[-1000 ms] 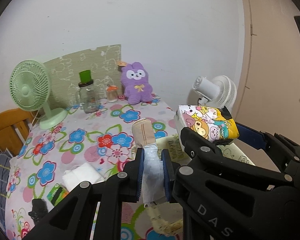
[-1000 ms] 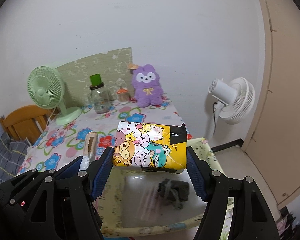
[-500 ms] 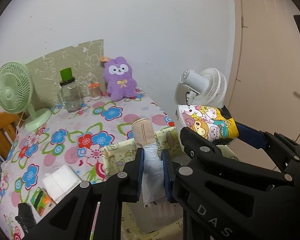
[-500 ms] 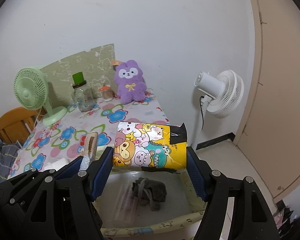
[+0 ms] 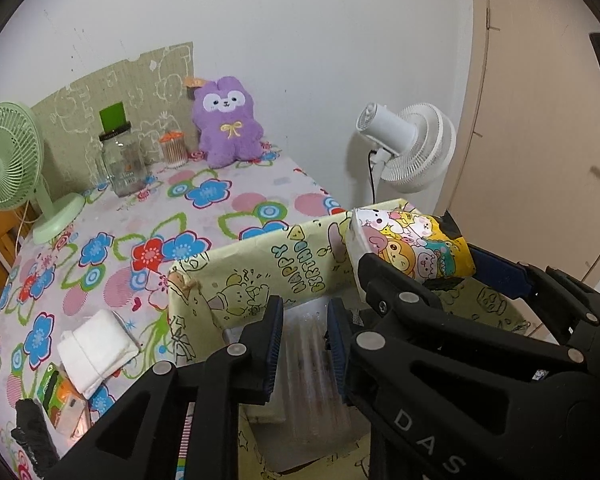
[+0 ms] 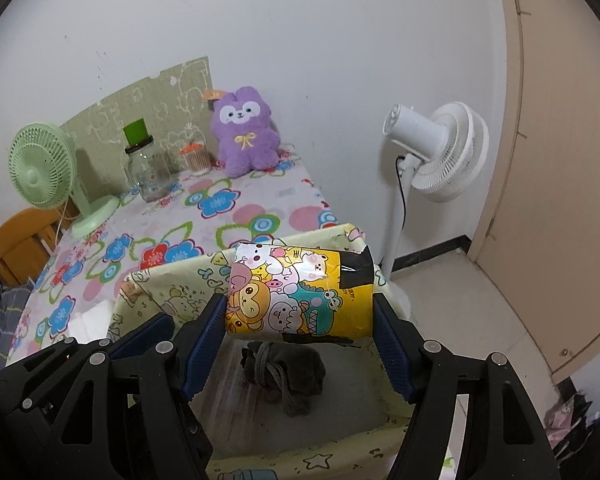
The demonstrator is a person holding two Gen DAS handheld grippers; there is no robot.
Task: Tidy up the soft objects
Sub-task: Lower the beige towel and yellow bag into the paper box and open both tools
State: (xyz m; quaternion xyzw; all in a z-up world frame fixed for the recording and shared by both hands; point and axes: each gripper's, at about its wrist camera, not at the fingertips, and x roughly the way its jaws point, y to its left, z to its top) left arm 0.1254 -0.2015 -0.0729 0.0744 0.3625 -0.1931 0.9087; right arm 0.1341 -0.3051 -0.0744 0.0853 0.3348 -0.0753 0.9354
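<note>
The right gripper (image 6: 300,330) clamps a cartoon-printed packet (image 6: 300,290) between its blue pads, holding it above the yellow fabric bin (image 6: 172,276) beside the table (image 6: 236,204). The left gripper (image 5: 304,344) hangs over the bin with its jaws apart and empty. A grey sock (image 6: 288,372) lies on the bin floor below the packet.

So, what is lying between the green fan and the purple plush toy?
In both wrist views, a glass jar and a small orange-lidded container stand between the green fan and purple plush.

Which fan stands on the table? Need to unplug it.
The green fan on the flowered table; the white fan stands on the floor.
</note>
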